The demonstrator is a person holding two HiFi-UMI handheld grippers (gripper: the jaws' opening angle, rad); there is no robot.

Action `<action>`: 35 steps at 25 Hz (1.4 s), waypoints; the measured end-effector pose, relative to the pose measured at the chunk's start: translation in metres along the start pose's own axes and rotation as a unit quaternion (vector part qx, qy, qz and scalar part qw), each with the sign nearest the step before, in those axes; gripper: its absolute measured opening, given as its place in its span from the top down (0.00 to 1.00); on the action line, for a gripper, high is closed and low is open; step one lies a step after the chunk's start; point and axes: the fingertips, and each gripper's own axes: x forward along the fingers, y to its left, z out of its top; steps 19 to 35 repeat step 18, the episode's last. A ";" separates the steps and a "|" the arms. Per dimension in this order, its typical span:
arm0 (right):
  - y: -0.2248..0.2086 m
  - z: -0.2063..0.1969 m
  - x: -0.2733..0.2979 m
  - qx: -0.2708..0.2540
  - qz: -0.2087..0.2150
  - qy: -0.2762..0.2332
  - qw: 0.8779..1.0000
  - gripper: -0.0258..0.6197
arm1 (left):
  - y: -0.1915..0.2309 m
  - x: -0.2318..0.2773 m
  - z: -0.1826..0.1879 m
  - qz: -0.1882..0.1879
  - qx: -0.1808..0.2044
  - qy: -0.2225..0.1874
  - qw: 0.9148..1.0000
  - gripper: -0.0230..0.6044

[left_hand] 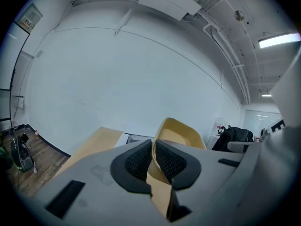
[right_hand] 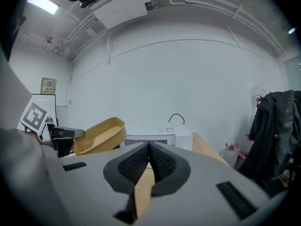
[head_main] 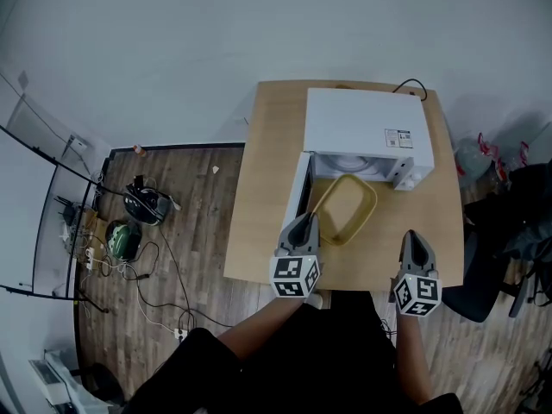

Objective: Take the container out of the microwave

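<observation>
the table (head_main: 263, 171) shows bare wood left of the white microwave (head_main: 362, 128) and along its front edge, where both claws hover. the microwave's door (head_main: 299, 190) stands open, just beside the left gripper (head_main: 305, 222). there's a label (head_main: 398, 138) on the microwave's top, print too small to read. the left gripper pinches the rim of the yellow container (head_main: 349, 207), tilted, out in front of the cavity. the right gripper (head_main: 413, 241) is closed and empty, off to the container's right.
</observation>
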 end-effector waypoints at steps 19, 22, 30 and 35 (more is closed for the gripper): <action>0.005 -0.001 0.019 -0.023 0.029 0.014 0.999 0.87 | 0.002 0.016 -0.001 0.001 0.001 0.003 1.000 0.91; 0.005 -0.001 0.019 -0.023 0.029 0.014 0.999 0.87 | 0.002 0.016 -0.001 0.001 0.001 0.003 1.000 0.91; 0.005 -0.001 0.019 -0.023 0.029 0.014 0.999 0.87 | 0.002 0.016 -0.001 0.001 0.001 0.003 1.000 0.91; 0.005 -0.001 0.019 -0.023 0.029 0.014 0.999 0.87 | 0.002 0.016 -0.001 0.001 0.001 0.003 1.000 0.91</action>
